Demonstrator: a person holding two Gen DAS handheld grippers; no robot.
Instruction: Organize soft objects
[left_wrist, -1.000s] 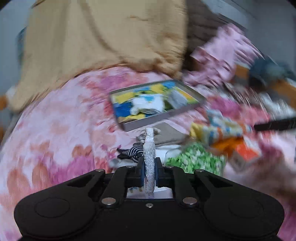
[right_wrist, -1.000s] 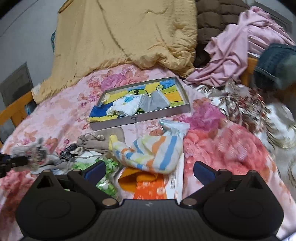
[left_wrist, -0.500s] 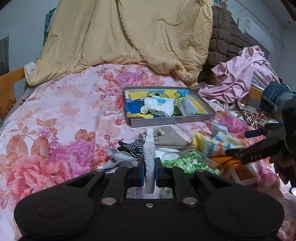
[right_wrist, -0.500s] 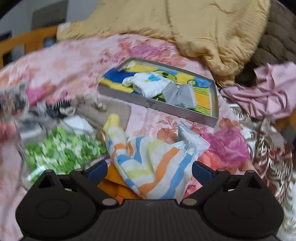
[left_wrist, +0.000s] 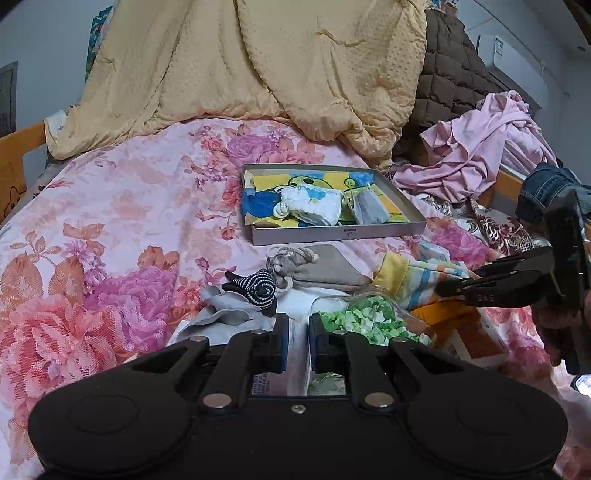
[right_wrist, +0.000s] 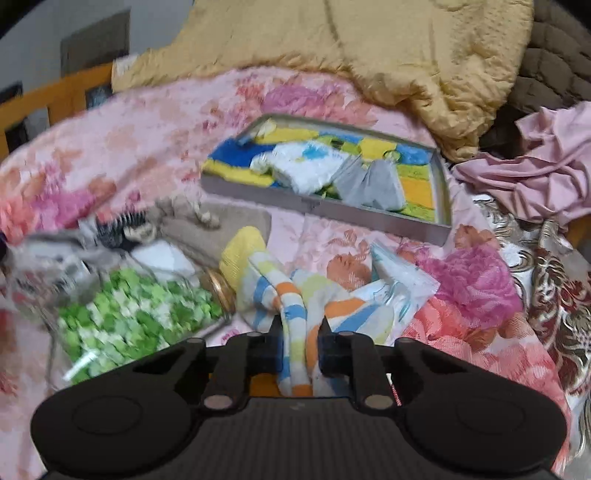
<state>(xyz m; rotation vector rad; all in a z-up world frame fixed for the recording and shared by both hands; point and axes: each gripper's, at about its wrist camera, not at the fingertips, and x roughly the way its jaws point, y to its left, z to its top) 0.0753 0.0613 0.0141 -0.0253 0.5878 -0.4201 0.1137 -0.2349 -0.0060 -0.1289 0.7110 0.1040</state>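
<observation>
1. One striped sock (right_wrist: 295, 325), banded in blue, orange, yellow and white, lies crumpled on the flowered bedspread (left_wrist: 110, 206) in front of the tray, and the right gripper (right_wrist: 297, 354) has it: its jaws have just been closing and now pinch a fold of the cloth between them.
2. The left gripper (left_wrist: 295, 345) hangs low over the bedspread, jaws drawn almost together. Whether anything thin is caught in the narrow gap, I cannot tell; only pale cloth or paper shows there.
3. One shallow grey tray (left_wrist: 332, 232) sits further up the bed, lined with a yellow and blue picture. I count two soft things in it: a white bundle with blue marks (left_wrist: 314, 205) and a small grey piece (left_wrist: 367, 208), side by side.
4. In the heap near the grippers I count one clear jar of green and white bits (right_wrist: 136, 314) lying on its side, one beige drawstring pouch (left_wrist: 321, 269), one small black-and-white striped item (left_wrist: 258, 290), one grey cloth (left_wrist: 225, 314) and one orange box (left_wrist: 476, 339).
5. One clear plastic bag (right_wrist: 399, 284) lies just right of the striped sock.
6. At the head of the bed: one yellow blanket (left_wrist: 277, 62), one brown quilted cover (left_wrist: 450, 74) and one heap of pink clothing (left_wrist: 480, 151).
</observation>
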